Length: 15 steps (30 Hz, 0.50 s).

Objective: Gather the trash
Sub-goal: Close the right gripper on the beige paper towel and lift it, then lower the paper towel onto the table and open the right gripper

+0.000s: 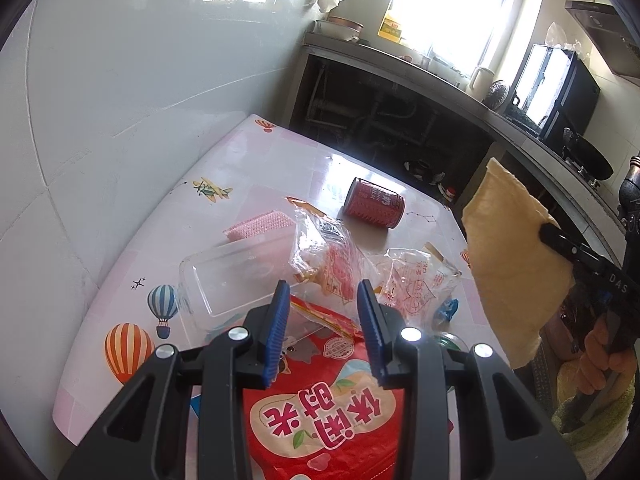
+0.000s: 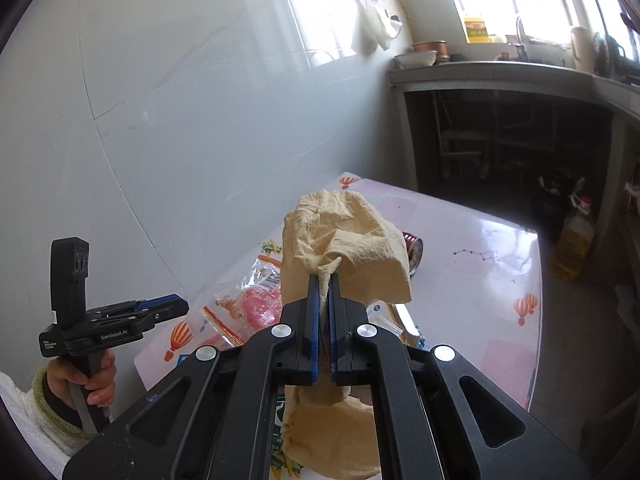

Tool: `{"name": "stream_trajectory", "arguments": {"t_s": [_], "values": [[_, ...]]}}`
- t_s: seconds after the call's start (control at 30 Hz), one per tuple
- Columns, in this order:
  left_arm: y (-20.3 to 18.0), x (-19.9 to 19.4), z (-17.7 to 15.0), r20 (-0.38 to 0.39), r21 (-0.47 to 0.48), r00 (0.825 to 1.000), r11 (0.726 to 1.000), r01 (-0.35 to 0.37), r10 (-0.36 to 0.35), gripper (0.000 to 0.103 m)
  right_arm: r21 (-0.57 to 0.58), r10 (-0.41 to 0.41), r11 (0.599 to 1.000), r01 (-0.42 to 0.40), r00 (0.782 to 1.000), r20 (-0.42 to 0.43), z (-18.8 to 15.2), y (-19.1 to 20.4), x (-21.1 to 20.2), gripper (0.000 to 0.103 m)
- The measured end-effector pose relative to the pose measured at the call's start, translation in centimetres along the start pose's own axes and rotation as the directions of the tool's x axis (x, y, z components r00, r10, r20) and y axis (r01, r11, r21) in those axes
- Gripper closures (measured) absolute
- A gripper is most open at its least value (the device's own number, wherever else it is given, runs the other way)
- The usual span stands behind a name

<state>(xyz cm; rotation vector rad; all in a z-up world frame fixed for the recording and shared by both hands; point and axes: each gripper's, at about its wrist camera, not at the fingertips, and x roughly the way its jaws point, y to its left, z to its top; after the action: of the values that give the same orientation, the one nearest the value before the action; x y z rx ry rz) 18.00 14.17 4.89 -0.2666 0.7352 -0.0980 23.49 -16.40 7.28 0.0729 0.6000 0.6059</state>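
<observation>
My right gripper (image 2: 325, 280) is shut on a crumpled yellow paper towel (image 2: 348, 240) and holds it in the air above the table; from the left wrist view the towel (image 1: 516, 264) hangs at the right, pinched by that gripper (image 1: 548, 232). My left gripper (image 1: 322, 286) stands open over a red snack bag (image 1: 320, 412), with nothing pressed between its blue pads. Beyond it lie clear plastic wrappers (image 1: 324, 256), a clear plastic tray (image 1: 224, 276), a pink sponge (image 1: 256, 226) and a red can (image 1: 374, 202) on its side.
The table (image 1: 160, 240) has a pink cloth with balloon prints and stands against a white tiled wall (image 1: 120, 100). A kitchen counter (image 2: 500, 70) with a dark space under it runs behind. An oil bottle (image 2: 576, 236) stands on the floor beyond the table's right edge.
</observation>
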Motion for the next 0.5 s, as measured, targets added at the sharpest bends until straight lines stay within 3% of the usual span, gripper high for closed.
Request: {"name": "stream_trajectory", "arguments": {"t_s": [0.5], "values": [[0.4, -1.5, -0.4, 0.022, 0.004, 1.000, 1.000, -0.018, 0.018, 0.068, 0.140, -0.066, 0.989, 0.054, 0.994, 0.084, -2.6, -0.3, -6.5, 0.100]]}}
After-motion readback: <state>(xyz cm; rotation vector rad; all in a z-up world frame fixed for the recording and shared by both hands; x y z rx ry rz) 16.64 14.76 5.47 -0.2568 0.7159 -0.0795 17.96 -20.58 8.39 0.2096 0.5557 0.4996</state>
